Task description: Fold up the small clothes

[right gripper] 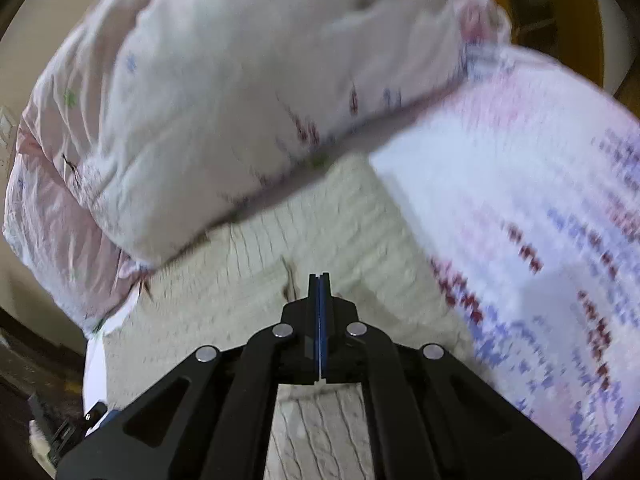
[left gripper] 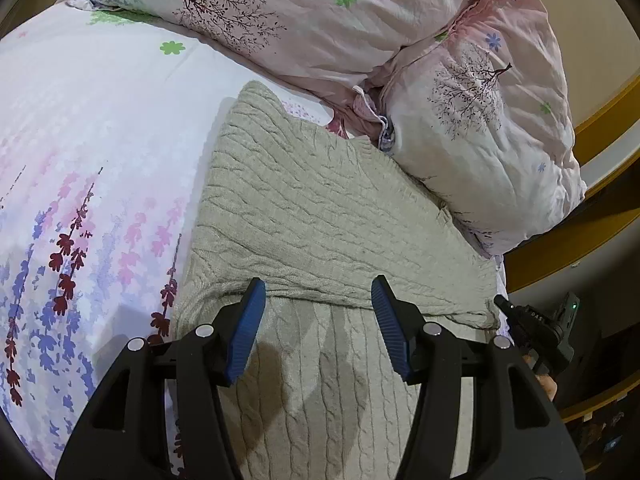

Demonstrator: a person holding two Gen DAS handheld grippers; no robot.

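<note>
Plainly, one beige cable-knit sweater [left gripper: 320,208] lies on the floral bedsheet [left gripper: 88,128], one layer folded over across its width, far edge touching two puffy pink quilted pillows [left gripper: 320,24]; bare sheet spreads wide beside it; the left gripper [left gripper: 318,300] hovers above the fold, blue ribbed pads spread, holding nothing; the right gripper [right gripper: 319,280], blurred, has pads pressed together, seemingly empty.
</note>
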